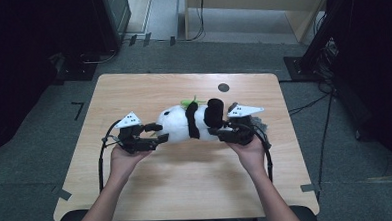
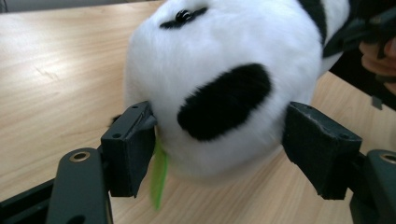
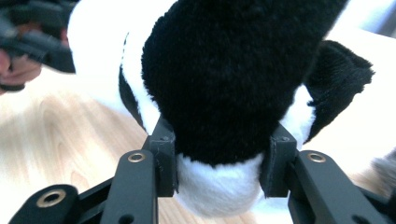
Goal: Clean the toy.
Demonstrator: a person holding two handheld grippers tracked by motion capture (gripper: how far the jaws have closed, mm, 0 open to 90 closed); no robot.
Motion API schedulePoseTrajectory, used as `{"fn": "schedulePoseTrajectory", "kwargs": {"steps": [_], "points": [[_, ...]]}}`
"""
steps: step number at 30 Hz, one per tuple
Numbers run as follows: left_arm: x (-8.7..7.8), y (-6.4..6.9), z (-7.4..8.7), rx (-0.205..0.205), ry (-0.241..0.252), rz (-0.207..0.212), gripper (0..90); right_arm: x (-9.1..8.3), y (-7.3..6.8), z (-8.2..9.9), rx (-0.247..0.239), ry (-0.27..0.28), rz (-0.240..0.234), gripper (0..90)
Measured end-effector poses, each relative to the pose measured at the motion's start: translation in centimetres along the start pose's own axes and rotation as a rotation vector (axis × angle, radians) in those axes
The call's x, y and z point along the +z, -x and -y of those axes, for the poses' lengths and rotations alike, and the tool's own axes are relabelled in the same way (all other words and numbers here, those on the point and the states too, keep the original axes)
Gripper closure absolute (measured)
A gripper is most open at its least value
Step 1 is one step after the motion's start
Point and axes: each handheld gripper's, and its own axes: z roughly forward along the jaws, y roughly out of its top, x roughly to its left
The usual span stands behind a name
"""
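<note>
A black-and-white plush panda (image 1: 177,124) lies lengthwise at the middle of the wooden table (image 1: 187,191), with a green leaf (image 1: 189,102) at its far side. My left gripper (image 1: 158,132) is at its white head (image 2: 224,70); both jaws press the fur on either side, and the green leaf (image 2: 159,175) hangs by the left jaw. My right gripper (image 1: 217,132) is at the other end. In the right gripper view the gripper (image 3: 218,140) is shut on a black limb (image 3: 224,70) and the white fur below it.
A small dark round mark (image 1: 223,87) sits near the table's far edge. A grey fuzzy item (image 1: 258,123) lies just behind the right hand. Dark equipment and cables stand on the floor around the table.
</note>
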Motion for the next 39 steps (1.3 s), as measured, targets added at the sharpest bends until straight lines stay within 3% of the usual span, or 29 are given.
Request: {"fn": "schedulePoseTrajectory", "kwargs": {"steps": [3,6,10,11,13,14,17,19,22,26,28,30,35,39], "points": [[0.2,-0.2,0.3,0.007,-0.002,0.006,17.7,-0.8,0.8,0.0,0.059,0.010,0.019,59.7],[0.5,-0.4,0.7,0.019,-0.001,0.018,15.6,-1.8,1.5,-0.1,0.104,0.037,0.001,59.7],[1.0,0.1,0.9,0.053,0.009,0.032,14.6,-2.8,1.5,-0.6,0.115,0.062,-0.057,59.1],[1.2,0.2,0.9,0.060,0.013,0.038,14.2,-2.9,1.2,-0.7,0.128,0.063,-0.108,58.8],[1.4,0.5,1.0,0.080,0.026,0.059,12.8,-2.8,1.0,-0.8,0.133,0.063,-0.134,58.8],[1.5,0.8,1.0,0.093,0.022,0.041,12.1,-2.6,0.8,-0.8,0.132,0.056,-0.160,58.4],[1.7,1.1,1.0,0.115,0.002,0.004,9.8,-2.2,0.0,-1.0,0.110,0.037,-0.174,57.9],[1.4,1.2,1.0,0.114,0.016,-0.013,16.2,-1.9,-0.3,-1.0,0.102,0.031,-0.174,57.5],[0.9,1.1,0.9,0.084,0.049,0.000,36.1,-1.7,-0.3,-0.9,0.109,0.033,-0.180,53.8],[0.6,0.7,0.8,0.027,0.049,0.023,53.1,-1.5,0.0,-0.7,0.064,0.052,-0.162,37.9],[0.2,0.2,0.7,-0.012,0.070,0.042,55.9,-1.5,0.4,-0.5,0.046,0.072,-0.157,33.1],[-0.2,-0.2,0.5,-0.022,0.079,0.045,57.4,-1.6,0.7,-0.2,0.051,0.086,-0.177,33.3],[-1.1,-0.7,0.3,-0.051,0.106,0.018,58.4,-1.2,0.5,0.2,-0.032,0.062,-0.155,32.6],[-1.7,-1.1,0.2,-0.085,0.141,0.029,58.4,-0.9,0.7,0.8,-0.054,0.064,-0.146,34.4]]}}
